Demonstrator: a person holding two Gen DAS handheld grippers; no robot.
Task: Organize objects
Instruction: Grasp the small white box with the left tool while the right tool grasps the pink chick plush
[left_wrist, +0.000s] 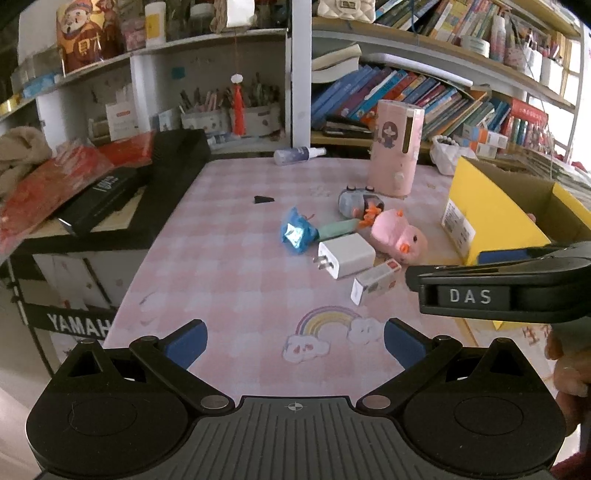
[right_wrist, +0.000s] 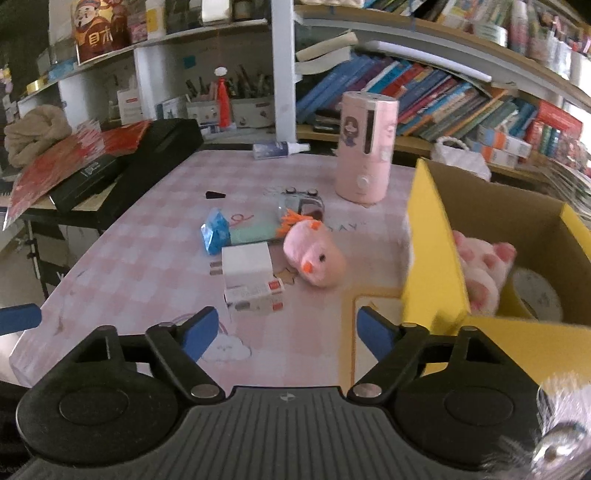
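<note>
On the pink checked table (left_wrist: 221, 258) lie a pink plush (left_wrist: 399, 236) (right_wrist: 314, 258), a white charger (left_wrist: 345, 254) (right_wrist: 246, 264), a small red-and-white box (left_wrist: 375, 280) (right_wrist: 255, 295), a blue foil packet (left_wrist: 295, 232) (right_wrist: 215, 230), a green item (left_wrist: 338, 227) and a grey toy car (left_wrist: 356, 201) (right_wrist: 301, 205). A yellow cardboard box (left_wrist: 491, 214) (right_wrist: 436, 258) stands at the right; it holds a pink paw plush (right_wrist: 480, 273) and a tape roll (right_wrist: 535, 295). My left gripper (left_wrist: 295, 343) is open and empty over the near table. My right gripper (right_wrist: 288, 332) is open and empty, next to the yellow box.
A pink humidifier (left_wrist: 395, 147) (right_wrist: 365, 147) and a spray bottle (left_wrist: 299, 155) (right_wrist: 280, 149) stand at the back. A black keyboard with red papers (left_wrist: 110, 192) borders the table's left. Bookshelves (left_wrist: 424, 96) fill the back. A small black wedge (left_wrist: 264, 199) lies mid-table.
</note>
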